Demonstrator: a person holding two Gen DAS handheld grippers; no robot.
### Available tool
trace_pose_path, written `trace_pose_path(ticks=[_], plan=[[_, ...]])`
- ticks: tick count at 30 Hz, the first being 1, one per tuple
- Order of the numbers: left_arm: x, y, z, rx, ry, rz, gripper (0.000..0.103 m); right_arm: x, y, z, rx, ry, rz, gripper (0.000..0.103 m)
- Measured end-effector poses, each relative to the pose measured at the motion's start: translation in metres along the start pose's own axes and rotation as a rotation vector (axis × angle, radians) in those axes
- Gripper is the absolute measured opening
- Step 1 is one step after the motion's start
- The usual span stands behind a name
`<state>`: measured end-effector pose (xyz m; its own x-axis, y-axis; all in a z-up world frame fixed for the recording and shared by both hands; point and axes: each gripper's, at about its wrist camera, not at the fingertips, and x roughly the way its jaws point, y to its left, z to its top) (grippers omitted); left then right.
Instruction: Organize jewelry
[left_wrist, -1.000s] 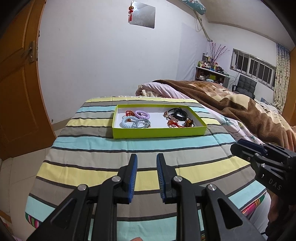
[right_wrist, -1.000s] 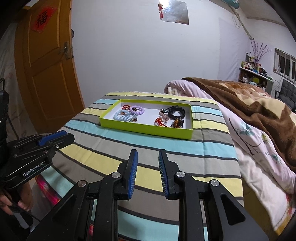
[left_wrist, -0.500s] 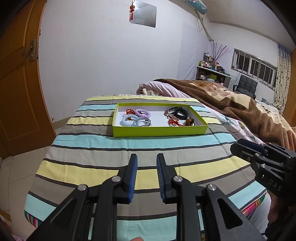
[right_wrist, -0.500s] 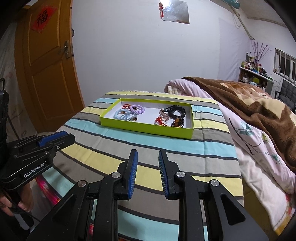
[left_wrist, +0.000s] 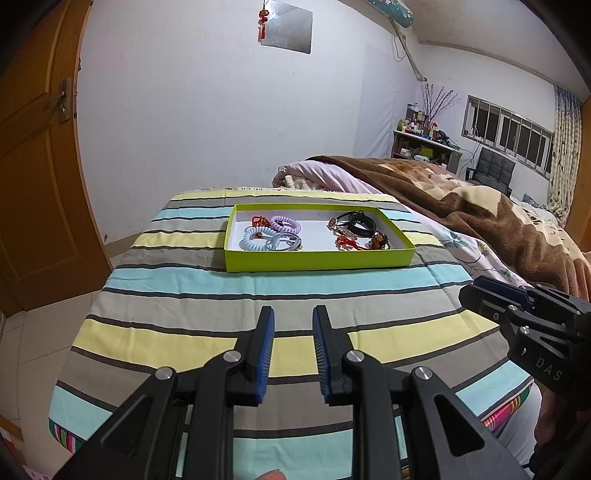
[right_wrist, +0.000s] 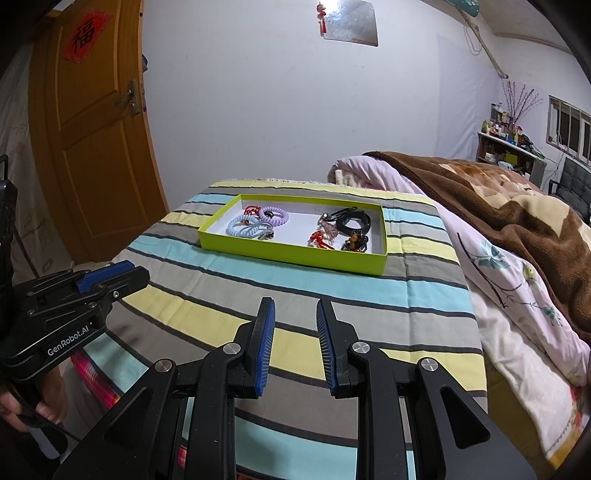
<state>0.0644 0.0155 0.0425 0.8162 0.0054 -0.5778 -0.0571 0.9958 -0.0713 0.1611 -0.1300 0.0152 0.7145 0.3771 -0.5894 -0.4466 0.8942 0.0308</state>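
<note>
- Landmark: lime-green tray (left_wrist: 317, 260) (right_wrist: 295, 254), lying flat on the striped cloth (left_wrist: 207, 295) (right_wrist: 424, 295), toward the cloth's far end.
- Inside the tray, left part: a pale blue coil band (left_wrist: 256, 239) (right_wrist: 242, 226), a lilac coil band (left_wrist: 283, 223) (right_wrist: 274, 215) just behind it, a small red piece (left_wrist: 258, 220) beside the lilac one, and a grey ring (left_wrist: 284, 242) touching the blue band.
- Inside the tray, right part: a black strap (left_wrist: 360, 225) (right_wrist: 352, 221), a red ornament (left_wrist: 347, 242) (right_wrist: 319, 238), and an amber-bead piece (left_wrist: 378, 240) (right_wrist: 356, 240), all clustered.
- Left gripper (left_wrist: 293, 332) (right_wrist: 110, 275): on the near side of the tray, well apart from it, above the cloth. Fingers parted by a moderate gap; nothing between them.
- Right gripper (right_wrist: 295, 325) (left_wrist: 491, 291): likewise near side of the tray, well apart. Same moderate gap, nothing held.
- Brown blanket (left_wrist: 461, 199) (right_wrist: 498, 192) lies to the right of the tray, off the cloth.
</note>
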Motion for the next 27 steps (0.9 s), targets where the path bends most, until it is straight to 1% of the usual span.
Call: trace_pose_path(ticks=[13, 21, 27], plan=[[-0.0016, -0.0038, -0.0014, 0.004, 0.003, 0.001, 0.022, 0.0009, -0.0004, 0.0004, 0.0, 0.001, 0.001, 0.024], [0.0005, -0.0053, -0.0019, 0.019, 0.008, 0.023, 0.022, 0.0007, -0.0005, 0.0008, 0.0, 0.002, 0.0, 0.024], [0.0011, -0.0046, -0.0018, 0.017, 0.011, 0.025, 0.022, 0.0011, -0.0011, 0.0011, 0.001, 0.002, -0.001, 0.024]])
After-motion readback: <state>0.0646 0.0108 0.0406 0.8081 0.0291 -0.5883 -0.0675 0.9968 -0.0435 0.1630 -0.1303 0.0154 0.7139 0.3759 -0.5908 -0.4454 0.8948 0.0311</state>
